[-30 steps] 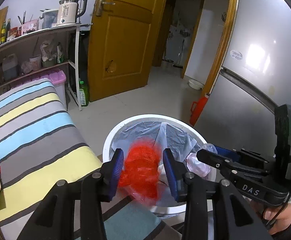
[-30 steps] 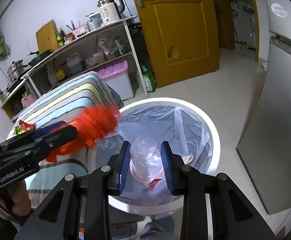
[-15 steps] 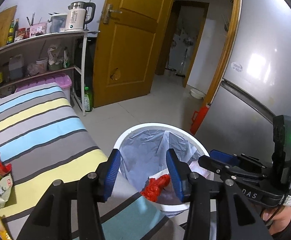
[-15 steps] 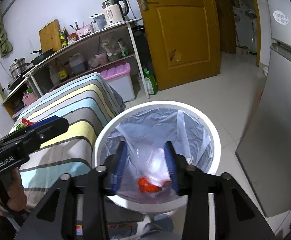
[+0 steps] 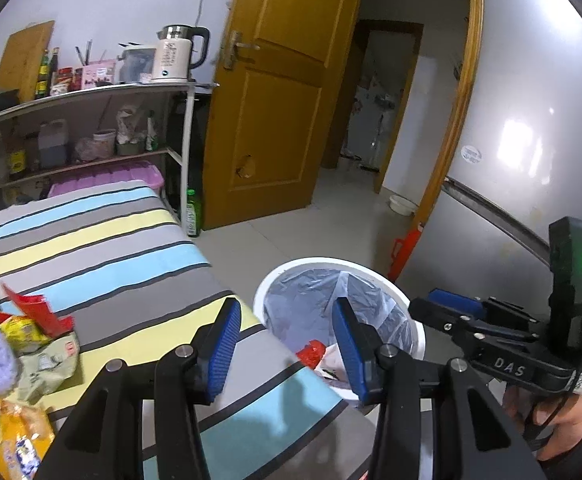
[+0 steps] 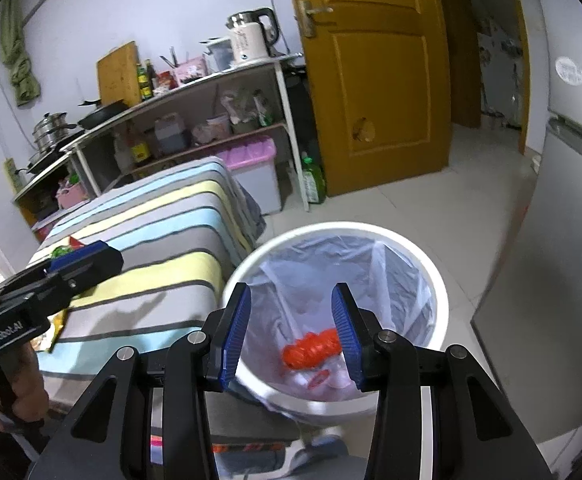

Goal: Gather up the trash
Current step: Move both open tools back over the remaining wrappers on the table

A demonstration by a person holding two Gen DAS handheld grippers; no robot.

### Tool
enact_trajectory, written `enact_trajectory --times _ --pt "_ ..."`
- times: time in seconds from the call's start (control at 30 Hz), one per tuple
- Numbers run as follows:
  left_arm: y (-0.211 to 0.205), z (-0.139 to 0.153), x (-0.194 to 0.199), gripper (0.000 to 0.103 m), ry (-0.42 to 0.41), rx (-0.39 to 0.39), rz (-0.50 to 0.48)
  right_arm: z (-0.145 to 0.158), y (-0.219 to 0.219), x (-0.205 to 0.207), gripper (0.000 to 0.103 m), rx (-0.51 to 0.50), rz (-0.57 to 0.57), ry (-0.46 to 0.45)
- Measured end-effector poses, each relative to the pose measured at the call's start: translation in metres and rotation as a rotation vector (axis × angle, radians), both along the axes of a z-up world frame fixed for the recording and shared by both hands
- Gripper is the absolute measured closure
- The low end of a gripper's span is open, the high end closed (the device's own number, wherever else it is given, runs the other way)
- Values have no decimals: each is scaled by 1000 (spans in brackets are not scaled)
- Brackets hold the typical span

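Both drops look done — left gripper (image 5: 285, 346) and right gripper (image 6: 291, 336) have jaws apart, nothing between them. Red mesh wad (image 6: 311, 349) and clear cup (image 6: 333, 380) lie at the bottom of the lined white bin (image 6: 437, 280). Remaining trash pile (image 5: 31, 340) sits on the striped cloth (image 5: 111, 248) at 9 o'clock in the left view. Next, I'd say: swing left toward 9, keep jaws wide, pinch one wrapper by a crumpled edge — not the cloth.
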State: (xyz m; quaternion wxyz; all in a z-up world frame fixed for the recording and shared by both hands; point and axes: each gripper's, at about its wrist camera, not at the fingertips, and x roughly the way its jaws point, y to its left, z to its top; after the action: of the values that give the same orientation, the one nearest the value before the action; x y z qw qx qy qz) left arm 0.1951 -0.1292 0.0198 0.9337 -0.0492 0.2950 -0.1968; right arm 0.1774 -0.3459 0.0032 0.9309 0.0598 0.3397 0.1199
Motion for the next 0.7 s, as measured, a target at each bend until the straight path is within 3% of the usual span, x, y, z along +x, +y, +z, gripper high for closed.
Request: enact_trajectory --times 0.3,0.7 --pt "41 10 -32 56 -26 9 86 18 41 -22 60 6 100 -42" --pt "95 13 -75 56 -43 25 211 16 97 -40 60 28 239 -34"
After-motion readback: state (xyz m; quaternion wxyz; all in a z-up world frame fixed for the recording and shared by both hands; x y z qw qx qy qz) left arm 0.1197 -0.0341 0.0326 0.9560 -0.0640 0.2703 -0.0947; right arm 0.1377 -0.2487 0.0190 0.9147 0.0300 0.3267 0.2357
